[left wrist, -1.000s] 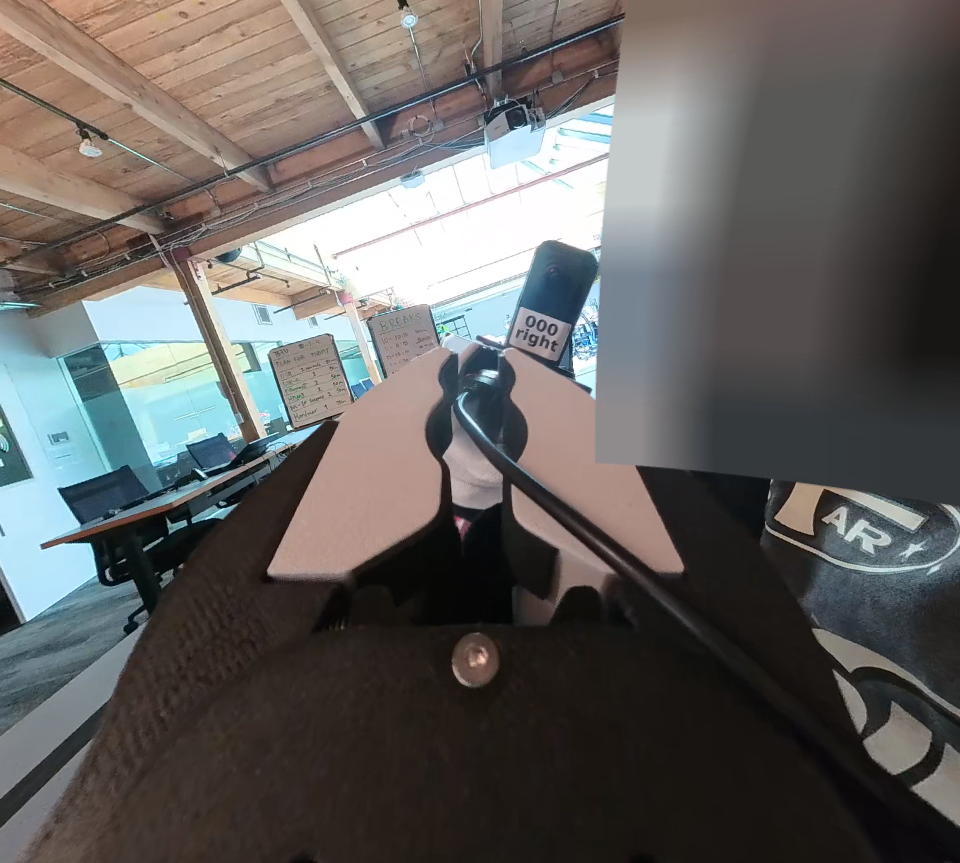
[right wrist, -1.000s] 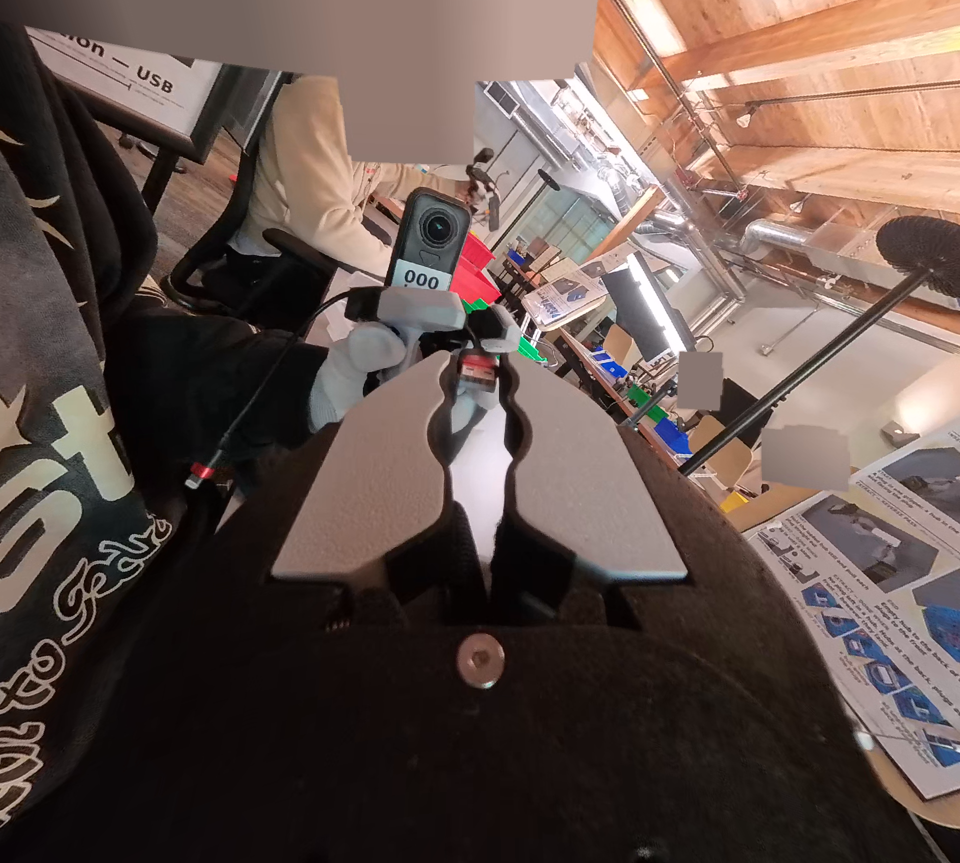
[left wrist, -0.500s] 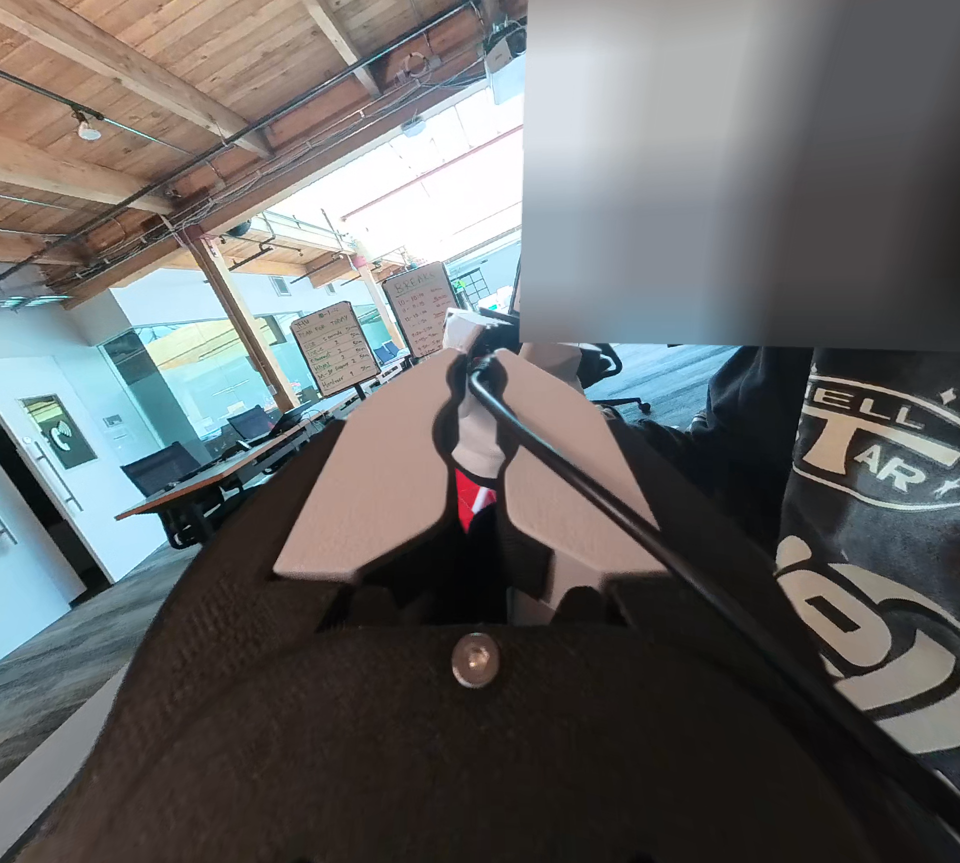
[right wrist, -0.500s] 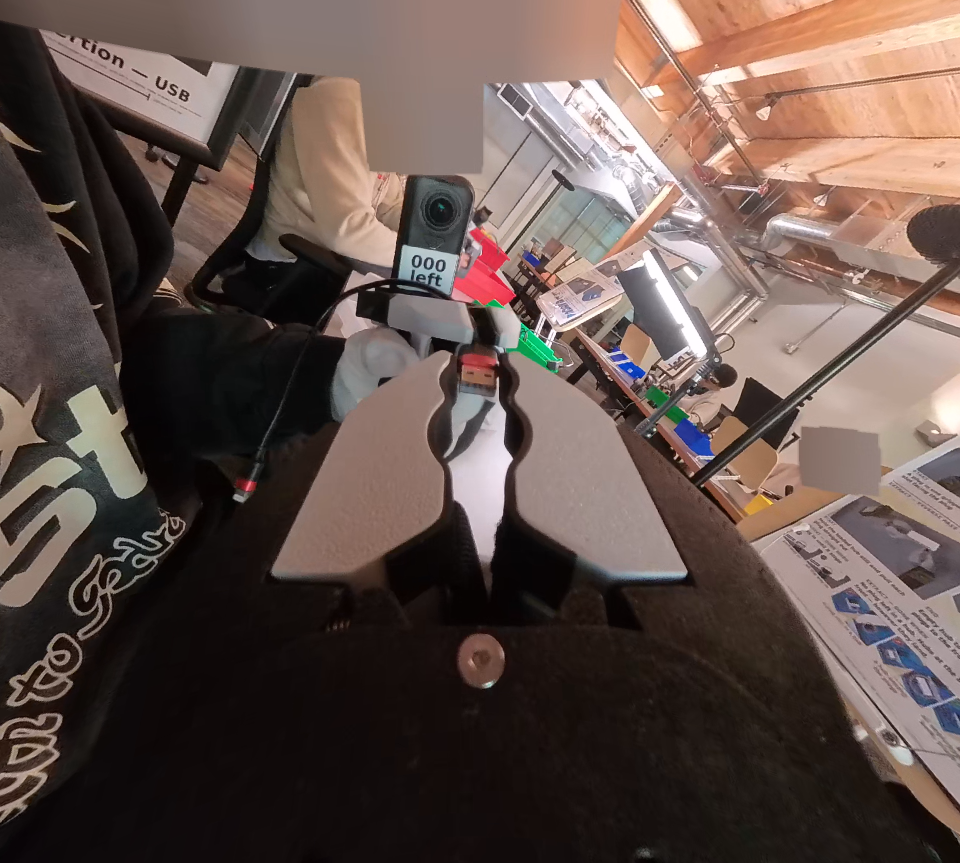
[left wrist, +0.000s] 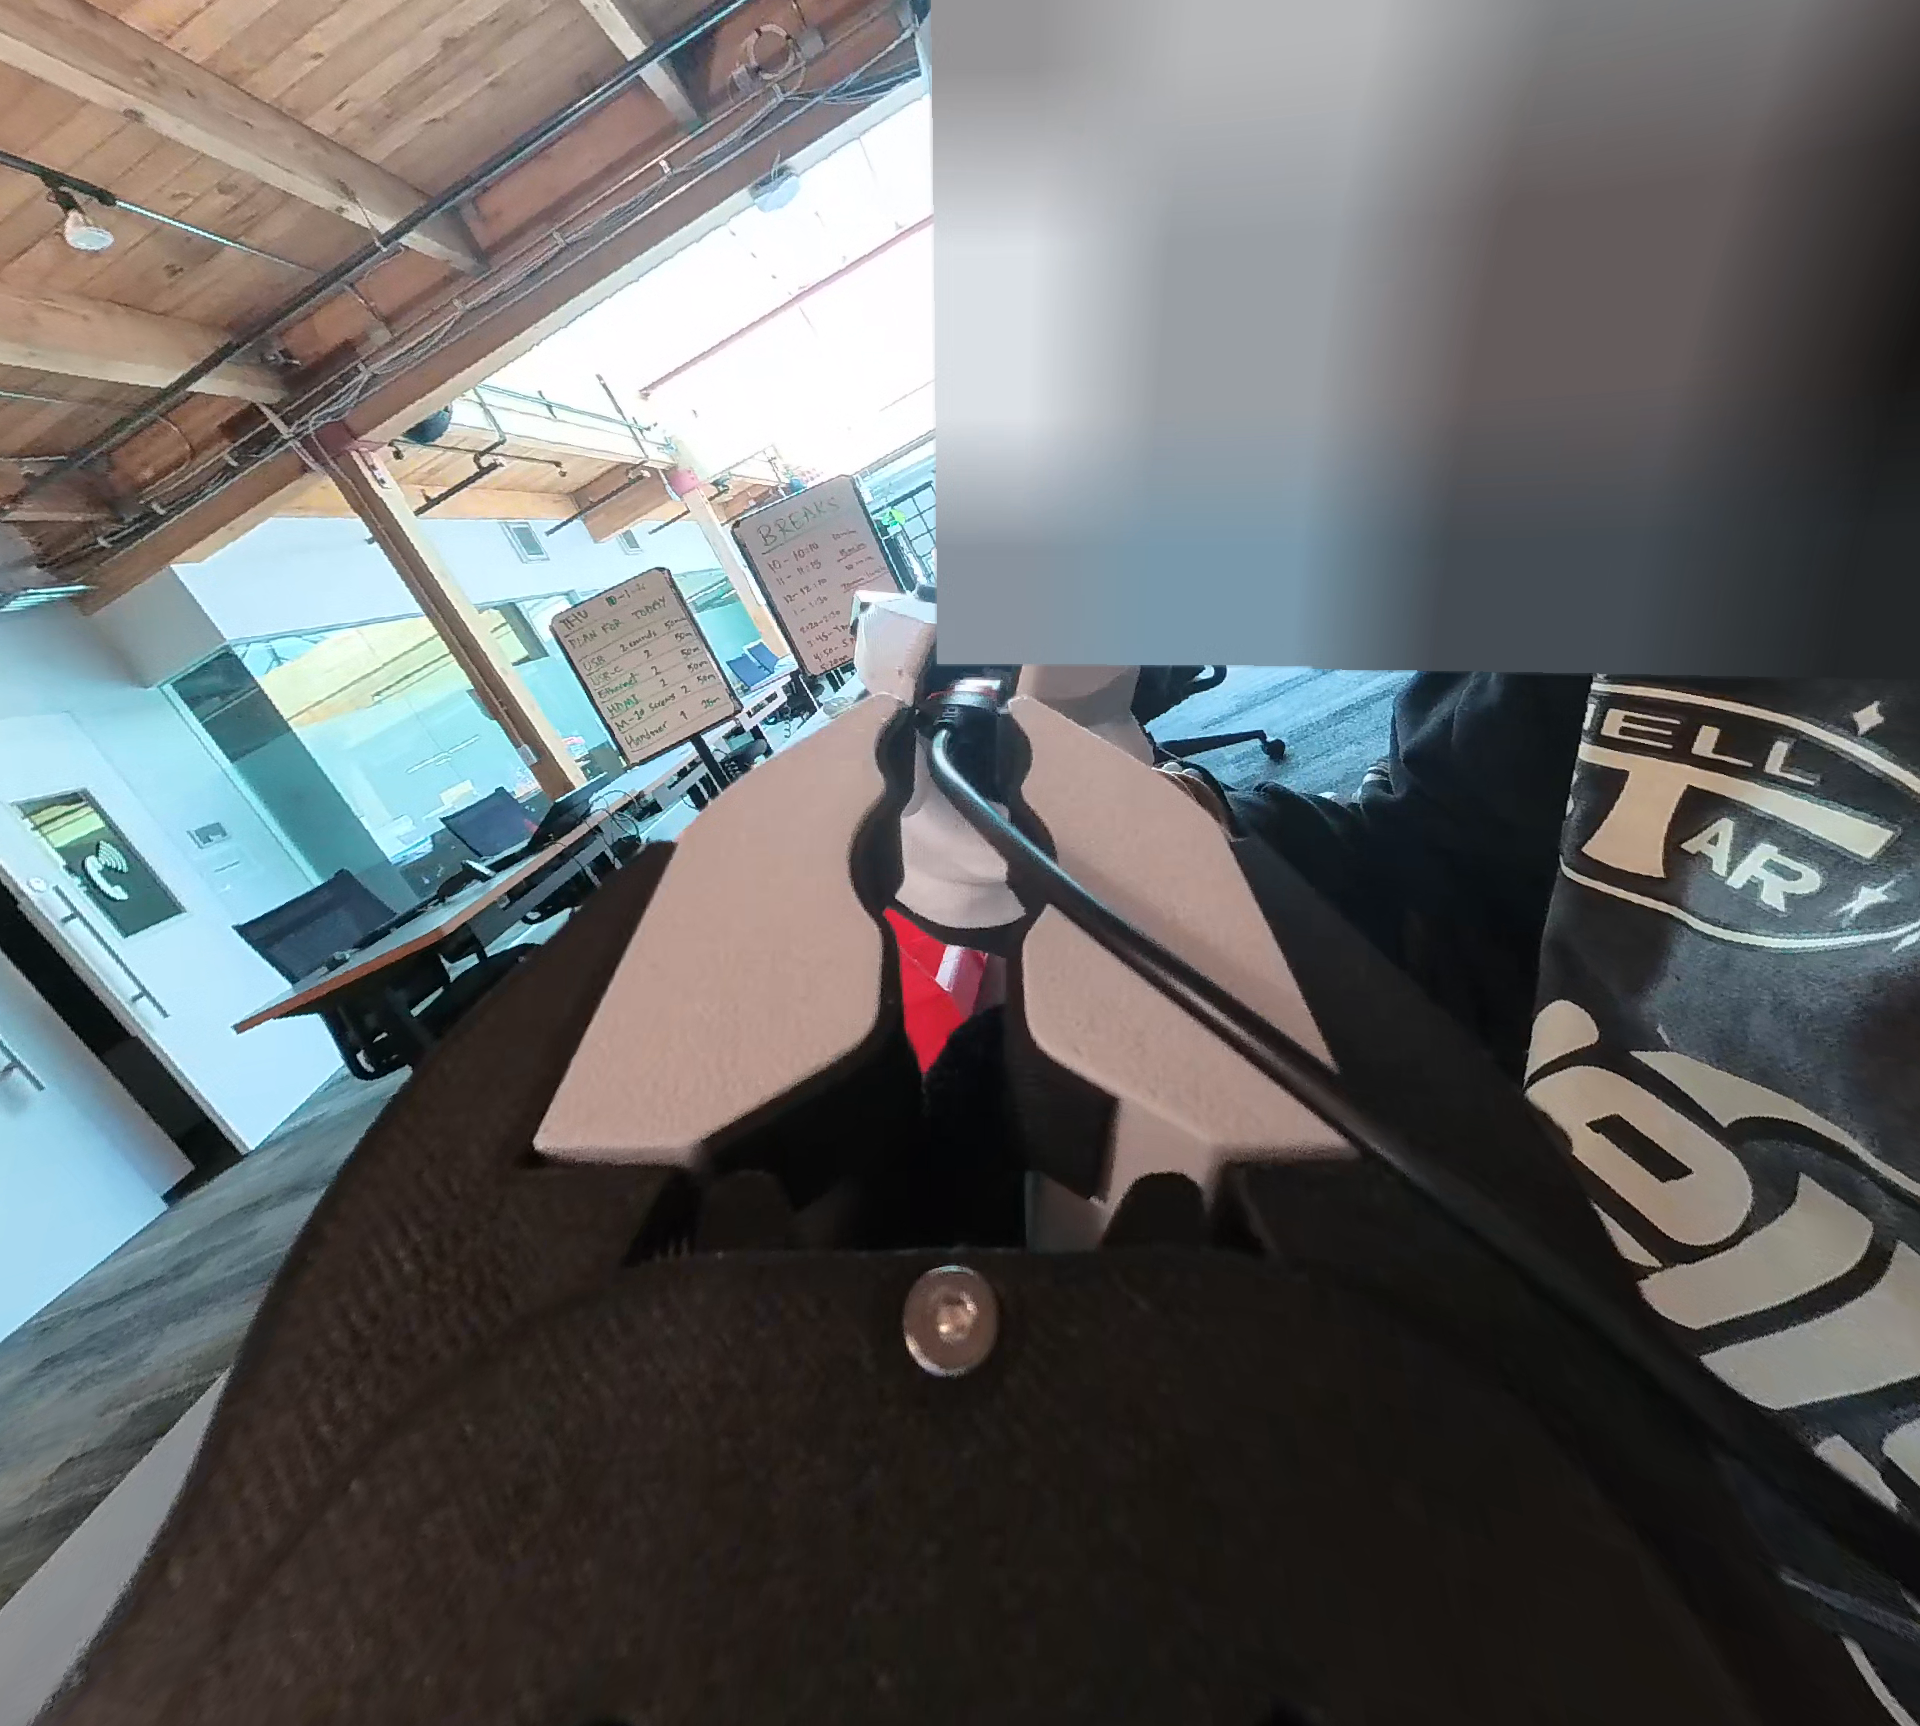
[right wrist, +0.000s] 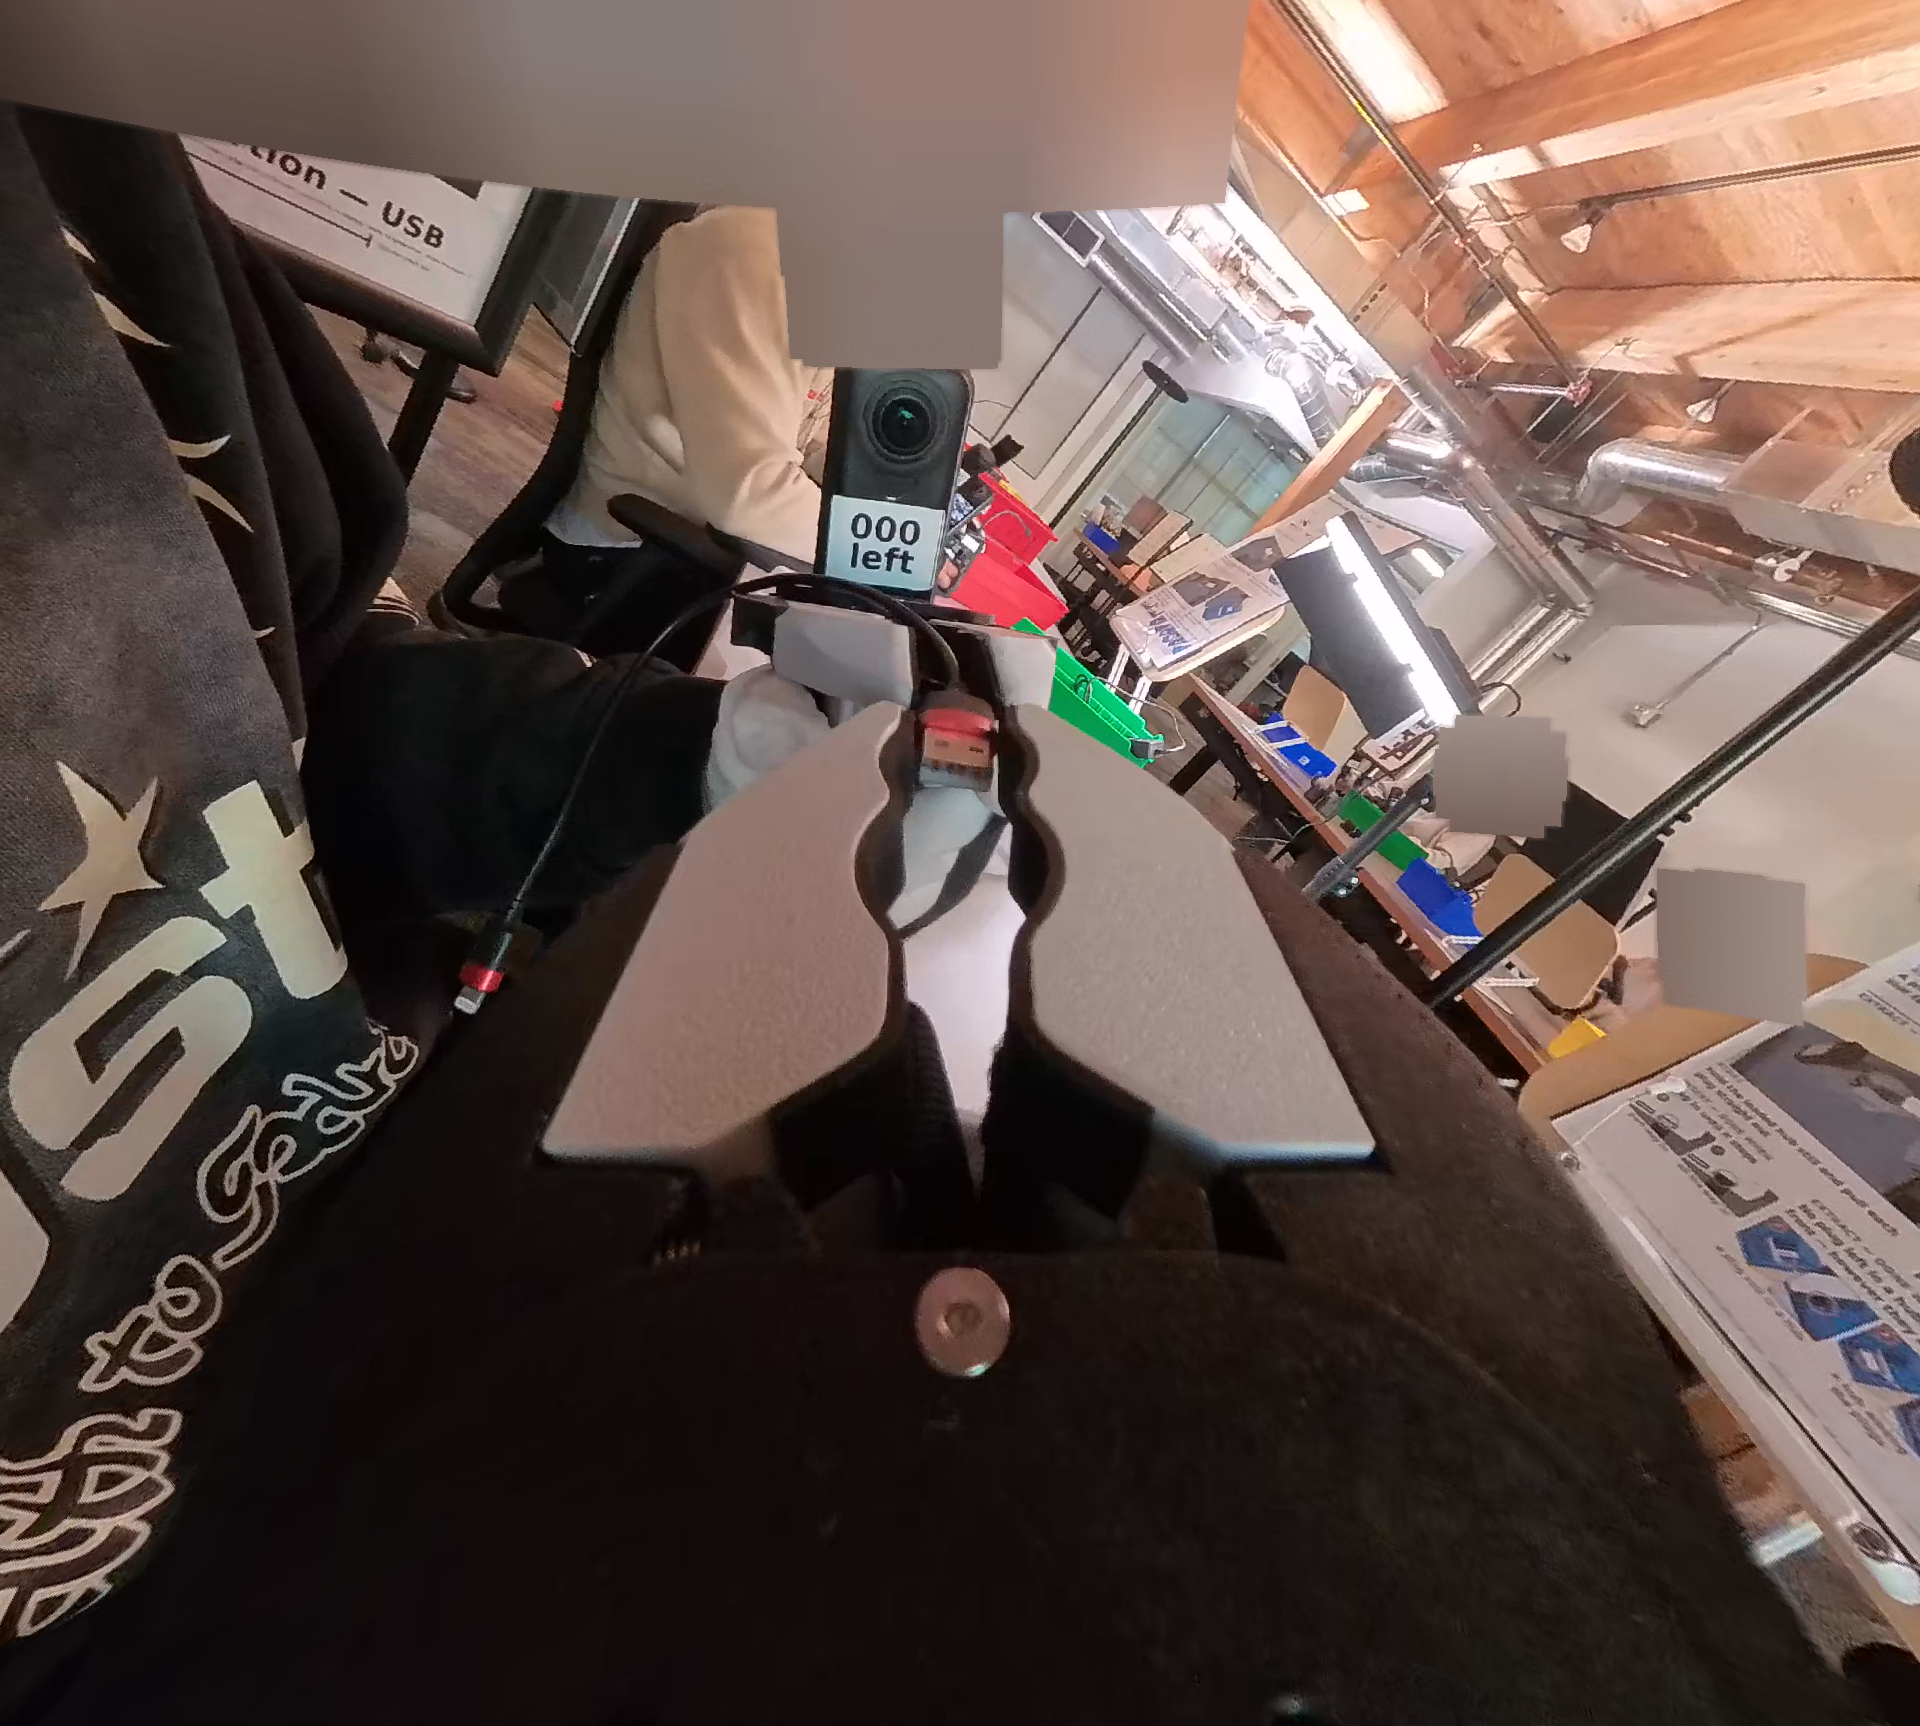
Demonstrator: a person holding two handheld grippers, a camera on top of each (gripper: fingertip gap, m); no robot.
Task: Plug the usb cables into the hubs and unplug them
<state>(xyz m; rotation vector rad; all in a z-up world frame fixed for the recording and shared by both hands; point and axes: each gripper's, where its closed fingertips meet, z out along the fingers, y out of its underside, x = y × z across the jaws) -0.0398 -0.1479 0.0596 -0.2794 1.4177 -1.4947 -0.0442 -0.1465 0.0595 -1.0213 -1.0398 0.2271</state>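
Both grippers are held up in the air, facing each other. My left gripper (left wrist: 956, 720) is shut on the black body of a USB plug (left wrist: 966, 708). Its black cable (left wrist: 1143, 949) runs down to the right. In the right wrist view the left gripper (right wrist: 951, 668) holds the plug (right wrist: 956, 757) with its red collar and metal end pointing at me. The metal end lies between the fingertips of my right gripper (right wrist: 954, 741), whose jaws stand about a plug's width apart. The cable (right wrist: 582, 793) hangs down to a small red-collared end (right wrist: 480, 980). No hub is visible.
A person's dark printed sweatshirt (left wrist: 1714, 1001) is close beside both grippers. Another person in a cream top (right wrist: 707, 388) sits behind. Red (right wrist: 1008, 554) and green (right wrist: 1091, 700) bins, printed sheets (right wrist: 1766, 1209) and a black pole (right wrist: 1662, 793) are to the right. Desks (left wrist: 416, 928) and whiteboards (left wrist: 644, 668) are far left.
The two grippers have come closer together. The plug's metal end has moved in between my right fingertips. The width of the right jaws looks unchanged.
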